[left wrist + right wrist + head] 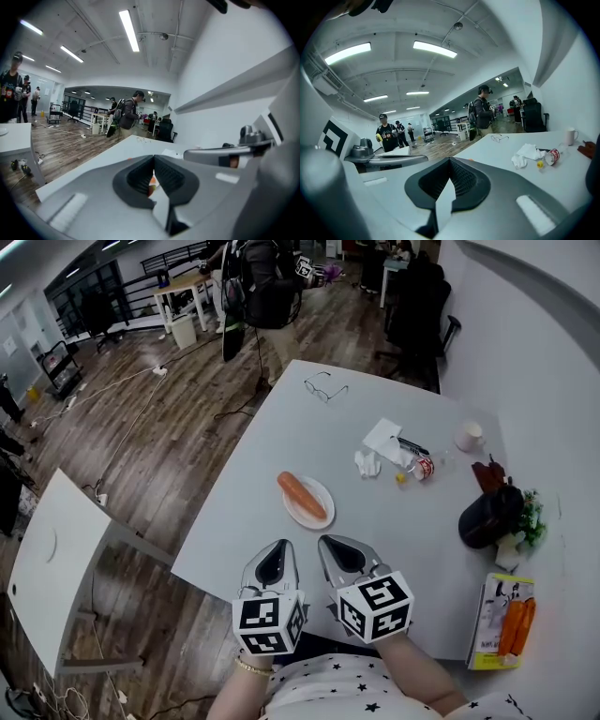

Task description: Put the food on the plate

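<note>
An orange carrot-like piece of food [302, 494] lies on a small white plate [322, 512] near the middle of the white table [422, 549]. Both grippers hover side by side over the table's near edge, short of the plate, and point toward it. My left gripper [279, 543] is shut with nothing held; in the left gripper view a sliver of the orange food [151, 186] shows through the gap below its touching tips [153, 157]. My right gripper [330, 540] is shut and empty too, its tips [450, 160] meeting.
Beyond the plate lie a crumpled tissue [367, 463], a white napkin [383, 436], a small can [424, 468], a mug [469, 436] and glasses [325, 388]. A black bag [489, 515] and a yellow box [504, 620] sit at the right. A person [267, 287] stands past the table's far end.
</note>
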### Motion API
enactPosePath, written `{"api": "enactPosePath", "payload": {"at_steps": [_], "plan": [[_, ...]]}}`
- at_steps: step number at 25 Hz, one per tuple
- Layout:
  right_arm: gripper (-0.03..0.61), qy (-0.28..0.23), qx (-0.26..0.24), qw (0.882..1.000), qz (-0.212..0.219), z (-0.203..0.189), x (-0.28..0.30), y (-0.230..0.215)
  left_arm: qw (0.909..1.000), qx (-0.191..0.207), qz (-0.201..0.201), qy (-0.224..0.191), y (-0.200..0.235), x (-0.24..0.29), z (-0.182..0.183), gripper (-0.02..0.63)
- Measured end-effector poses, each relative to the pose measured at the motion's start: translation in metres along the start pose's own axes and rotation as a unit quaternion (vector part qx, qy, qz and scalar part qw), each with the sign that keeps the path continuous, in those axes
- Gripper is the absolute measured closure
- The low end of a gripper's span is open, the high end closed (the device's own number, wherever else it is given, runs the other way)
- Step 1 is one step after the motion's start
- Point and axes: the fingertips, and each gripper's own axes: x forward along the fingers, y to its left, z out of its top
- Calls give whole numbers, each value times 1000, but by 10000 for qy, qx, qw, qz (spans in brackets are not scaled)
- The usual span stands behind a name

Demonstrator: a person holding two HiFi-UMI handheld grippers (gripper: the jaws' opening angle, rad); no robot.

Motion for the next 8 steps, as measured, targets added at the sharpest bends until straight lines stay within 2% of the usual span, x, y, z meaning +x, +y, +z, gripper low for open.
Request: {"api": "enactPosePath", "payload": {"at_steps": [8], "plan": [[580,-83,-18,10000,-46,3,-6,0,9999,-116,-38,-29,-1,-2,3,606]]}}
